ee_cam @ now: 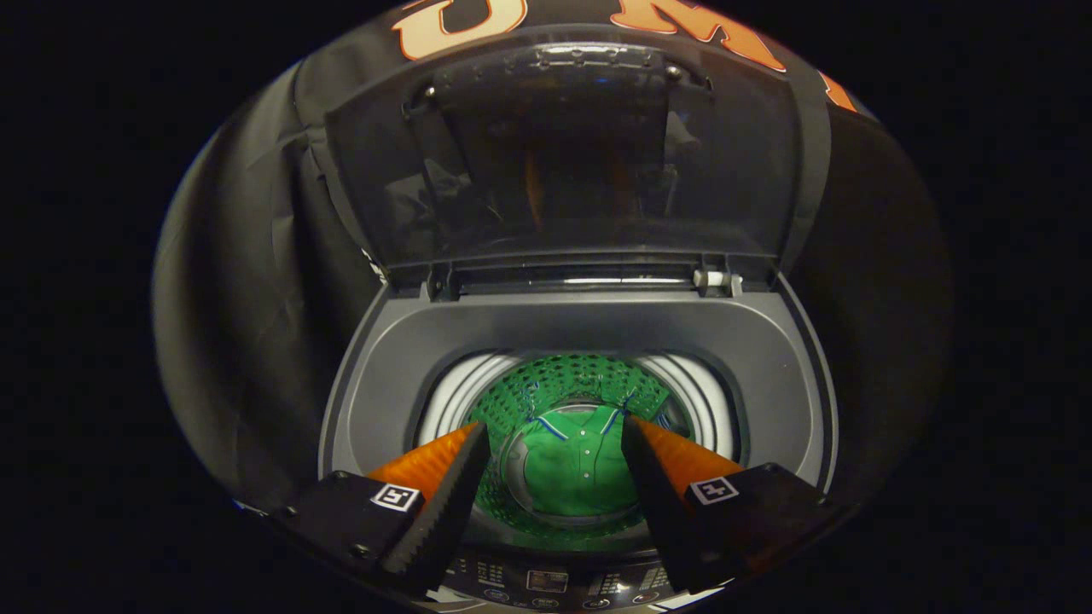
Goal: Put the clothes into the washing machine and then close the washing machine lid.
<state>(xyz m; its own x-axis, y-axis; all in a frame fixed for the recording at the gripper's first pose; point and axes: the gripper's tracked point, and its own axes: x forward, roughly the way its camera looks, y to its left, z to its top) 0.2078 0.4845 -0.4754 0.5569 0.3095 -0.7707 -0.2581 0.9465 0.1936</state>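
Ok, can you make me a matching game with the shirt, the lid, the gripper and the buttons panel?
Things:
1. green shirt
2. lid
3. gripper
4. control panel

States or places:
A. standing up open, behind the tub
B. fingers apart, holding nothing
C. lying down in the drum
D. at the machine's front edge, under the fingers

Pairs: 1-C, 2-A, 3-B, 4-D

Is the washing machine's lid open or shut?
Open. The lid stands up behind the drum, and the green shirt lies inside. The claw hangs open above it, holding nothing.
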